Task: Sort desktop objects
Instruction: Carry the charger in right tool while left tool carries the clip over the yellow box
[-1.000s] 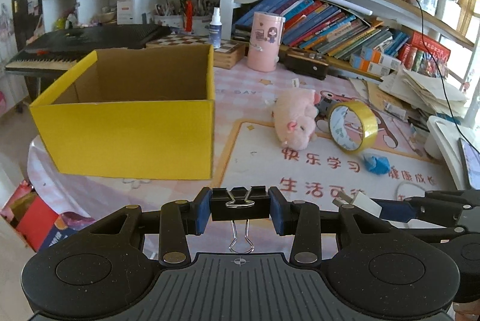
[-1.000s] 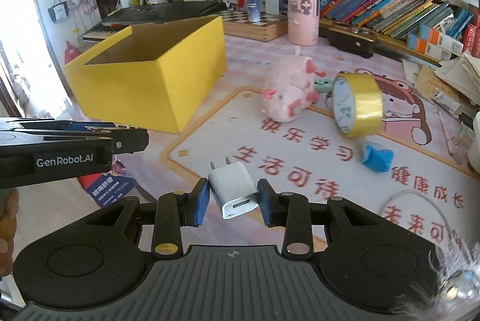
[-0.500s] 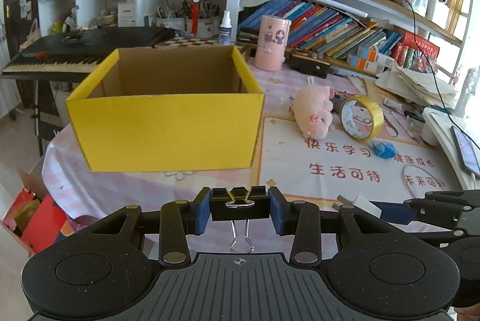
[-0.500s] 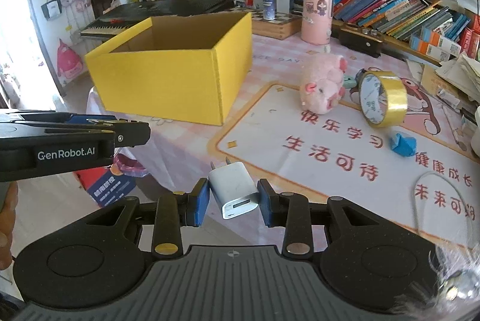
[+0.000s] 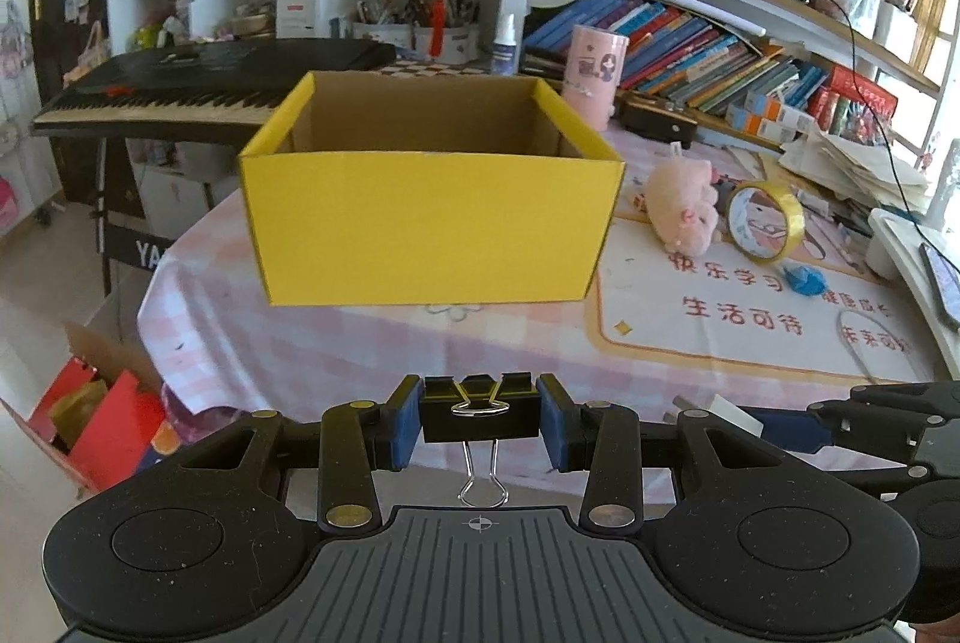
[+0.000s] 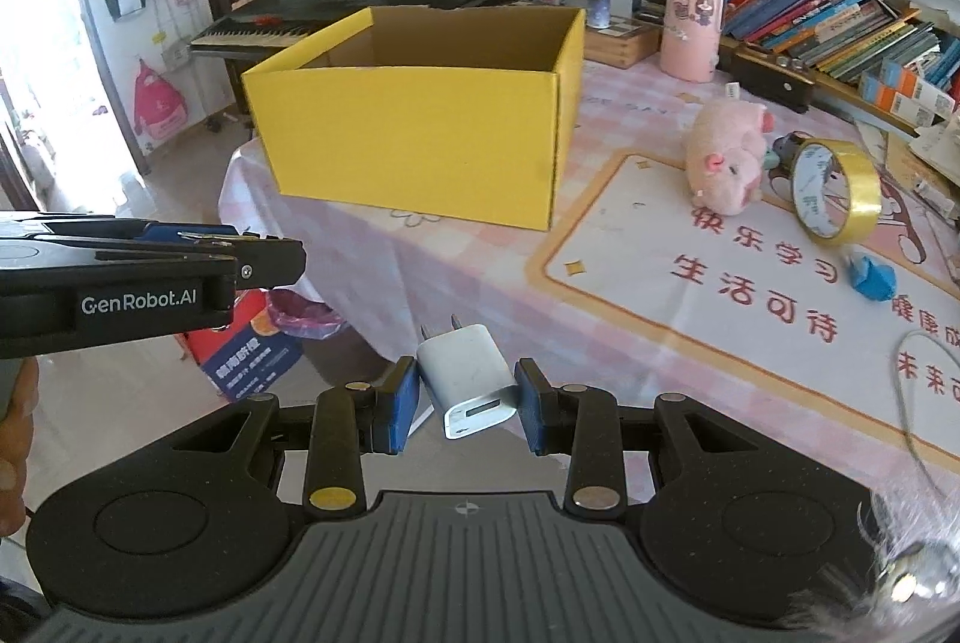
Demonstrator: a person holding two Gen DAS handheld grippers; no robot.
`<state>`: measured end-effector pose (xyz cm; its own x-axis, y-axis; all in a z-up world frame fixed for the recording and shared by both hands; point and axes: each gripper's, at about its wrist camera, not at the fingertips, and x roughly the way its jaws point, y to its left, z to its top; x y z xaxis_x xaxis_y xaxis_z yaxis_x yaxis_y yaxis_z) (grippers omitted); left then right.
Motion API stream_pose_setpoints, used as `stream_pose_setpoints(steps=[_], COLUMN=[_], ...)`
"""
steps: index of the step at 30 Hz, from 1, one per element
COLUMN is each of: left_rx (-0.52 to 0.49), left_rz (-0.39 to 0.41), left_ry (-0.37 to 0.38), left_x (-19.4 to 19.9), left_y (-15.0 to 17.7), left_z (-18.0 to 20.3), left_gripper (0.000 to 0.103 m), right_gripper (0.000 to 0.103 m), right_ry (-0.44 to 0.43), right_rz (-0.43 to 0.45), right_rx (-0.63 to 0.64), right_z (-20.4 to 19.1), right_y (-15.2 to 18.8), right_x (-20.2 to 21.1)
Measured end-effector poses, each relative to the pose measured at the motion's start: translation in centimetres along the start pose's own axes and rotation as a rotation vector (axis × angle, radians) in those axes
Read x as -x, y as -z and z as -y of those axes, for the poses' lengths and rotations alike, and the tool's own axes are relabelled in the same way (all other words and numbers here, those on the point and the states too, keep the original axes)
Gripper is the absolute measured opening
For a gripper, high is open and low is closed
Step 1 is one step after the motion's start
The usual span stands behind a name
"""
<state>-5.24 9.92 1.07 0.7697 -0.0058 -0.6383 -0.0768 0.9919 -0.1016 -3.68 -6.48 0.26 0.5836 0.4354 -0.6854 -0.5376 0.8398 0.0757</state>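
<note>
My left gripper [image 5: 478, 418] is shut on a black binder clip [image 5: 478, 413] whose wire handles hang toward the camera. It hovers off the table's near edge, straight in front of the open yellow cardboard box [image 5: 429, 217]. My right gripper [image 6: 468, 391] is shut on a white USB charger [image 6: 468, 379], prongs pointing forward; the yellow cardboard box [image 6: 420, 144] stands ahead and a little left of it. In the right wrist view the left gripper [image 6: 264, 259] shows side-on at the left. In the left wrist view the right gripper [image 5: 798, 424] shows at the lower right.
On the pink mat to the right lie a pink plush pig [image 6: 729, 163], a yellow tape roll [image 6: 837, 199] and a small blue object [image 6: 873, 277]. A keyboard [image 5: 210, 84] and bookshelves [image 5: 720, 60] stand behind. Red boxes [image 5: 102, 427] sit on the floor at the left.
Both grippers have drawn back and shifted left with their objects still held. The yellow box now sits centred ahead, and the table edge and floor have come into view.
</note>
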Motion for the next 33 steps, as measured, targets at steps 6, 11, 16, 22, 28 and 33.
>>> stream_pose_setpoints(steps=[6,11,16,22,28,33], left_rx=[0.000,0.000,0.007,0.010,0.006,0.004], left_rz=[0.003,0.007,0.010,0.011,0.010,0.017], left_ry=[-0.002,-0.001,-0.005,-0.011,-0.015,-0.012], left_x=[0.3,0.4,0.3,0.2,0.0,-0.1], left_y=[0.2,0.2,0.1,0.0,-0.1,-0.2], left_z=[-1.0,-1.4,-1.8,-2.2,-2.4,-2.6], left_gripper=[0.040,0.040,0.040,0.040,0.040,0.040], right_gripper=[0.032,0.032,0.032,0.032,0.032,0.032], right_ry=[0.004,0.004,0.001,0.000,-0.001,-0.001], right_rz=[0.004,0.007,0.007,0.006,0.004,0.008], right_rx=[-0.006,0.000,0.015,0.017,0.010,0.010], right_z=[-0.9,-1.4,-1.8,-1.9,-1.8,-2.0], right_y=[-0.1,-0.4,-0.7,-0.9,-1.4,-1.6], right_x=[-0.2,-0.3,-0.5,-0.6,-1.0,-1.2])
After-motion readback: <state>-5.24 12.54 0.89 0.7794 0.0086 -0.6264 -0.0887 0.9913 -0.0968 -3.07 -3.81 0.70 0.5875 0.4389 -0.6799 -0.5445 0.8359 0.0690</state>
